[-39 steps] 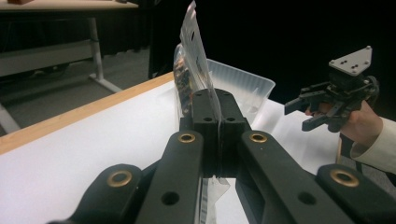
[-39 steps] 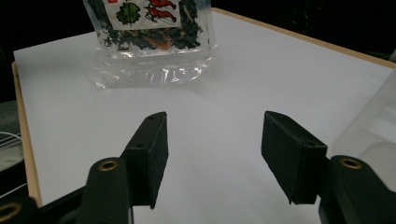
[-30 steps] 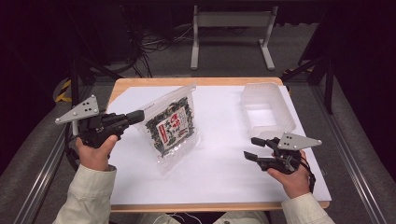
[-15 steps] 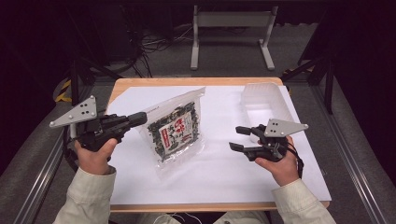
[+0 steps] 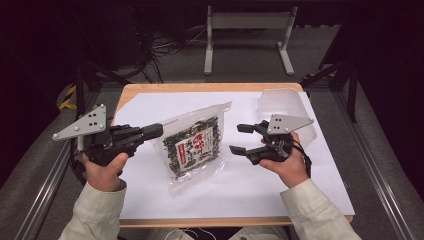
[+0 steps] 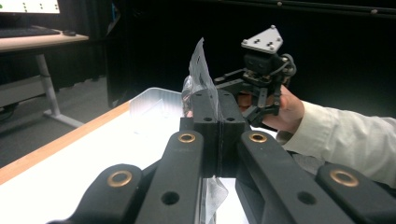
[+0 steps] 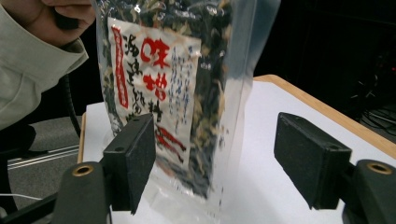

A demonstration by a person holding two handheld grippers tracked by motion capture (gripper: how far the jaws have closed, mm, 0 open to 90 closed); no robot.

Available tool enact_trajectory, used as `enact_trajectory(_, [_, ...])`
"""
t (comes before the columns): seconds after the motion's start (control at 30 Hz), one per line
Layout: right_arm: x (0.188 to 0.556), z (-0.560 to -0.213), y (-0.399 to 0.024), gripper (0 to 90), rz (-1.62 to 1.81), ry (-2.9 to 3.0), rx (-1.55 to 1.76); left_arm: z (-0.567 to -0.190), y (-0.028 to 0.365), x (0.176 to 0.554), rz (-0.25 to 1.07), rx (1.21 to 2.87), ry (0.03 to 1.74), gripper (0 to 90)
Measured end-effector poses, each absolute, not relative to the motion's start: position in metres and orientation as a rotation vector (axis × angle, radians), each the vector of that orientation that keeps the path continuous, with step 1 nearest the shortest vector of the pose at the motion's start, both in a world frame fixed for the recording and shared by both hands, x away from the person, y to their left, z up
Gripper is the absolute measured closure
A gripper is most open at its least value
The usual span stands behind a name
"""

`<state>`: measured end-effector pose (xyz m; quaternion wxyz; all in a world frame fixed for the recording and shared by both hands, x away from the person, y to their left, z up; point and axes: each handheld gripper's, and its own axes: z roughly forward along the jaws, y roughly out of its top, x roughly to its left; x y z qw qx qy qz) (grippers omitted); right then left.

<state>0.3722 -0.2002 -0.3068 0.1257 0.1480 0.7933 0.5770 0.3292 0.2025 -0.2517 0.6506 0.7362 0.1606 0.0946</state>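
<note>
I had the left tongs (image 5: 156,131) clamped on the side edge of the light, crinkly clear plastic pouch of dark dried seaweed (image 5: 192,146) at frame centre, so my just-opening, empty right tongs (image 5: 240,138) should pinch its opposite seam.

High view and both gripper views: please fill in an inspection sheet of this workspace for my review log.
Surface: wooden table covered by a white sheet.
Job's things: clear bag of dark dried food with a red-and-white label, held up at a tilt; its lower end seems to be near the sheet.
Clutter: clear plastic container at the far right of the sheet.
Grippers: left tool shut on the bag's edge, film pinched between its pads. Right tool open, jaws just been opening, facing the bag and apart from it.
Cables: a bundle on the floor beyond the table.
Surroundings: dark room, grey floor, a white stand's legs behind.
</note>
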Motion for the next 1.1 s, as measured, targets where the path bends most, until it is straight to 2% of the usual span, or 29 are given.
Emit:
enact_trajectory(0.53, [0.389, -0.309, -0.166, 22.6, 1.777, 2.382, 0.287, -0.252, 0.187, 0.324, 0.184, 1.671, 0.296, 90.0])
enact_trajectory(0.83, [0.389, -0.319, -0.153, 29.8, 1.808, 2.441, 0.198, -0.252, 0.184, 0.322, 0.184, 1.667, 0.288, 90.0])
enact_trajectory(0.87, [0.389, -0.319, -0.152, 34.1, 1.81, 2.441, 0.195, -0.252, 0.185, 0.322, 0.185, 1.668, 0.285, 90.0])
enact_trajectory(0.9, [0.389, -0.32, -0.154, 45.7, 1.805, 2.445, 0.161, -0.251, 0.186, 0.322, 0.19, 1.663, 0.286, 90.0])
enact_trajectory(0.93, [0.389, -0.32, -0.154, 45.7, 1.805, 2.445, 0.161, -0.251, 0.186, 0.322, 0.19, 1.663, 0.286, 90.0])
enact_trajectory(0.97, [0.389, -0.319, -0.155, 53.4, 1.805, 2.453, 0.138, -0.251, 0.186, 0.322, 0.191, 1.662, 0.285, 90.0])
enact_trajectory(1.0, [0.389, -0.319, -0.155, 53.4, 1.805, 2.453, 0.138, -0.251, 0.186, 0.322, 0.193, 1.658, 0.287, 90.0])
enact_trajectory(1.03, [0.388, -0.318, -0.156, 58.9, 1.81, 2.469, 0.114, -0.251, 0.187, 0.322, 0.193, 1.657, 0.291, 90.0])
enact_trajectory(1.07, [0.388, -0.318, -0.156, 58.9, 1.81, 2.469, 0.114, -0.251, 0.187, 0.322, 0.193, 1.657, 0.291, 90.0])
enact_trajectory(1.1, [0.385, -0.318, -0.157, 67.4, 1.799, 2.486, 0.067, -0.251, 0.188, 0.322, 0.197, 1.655, 0.291, 90.0])
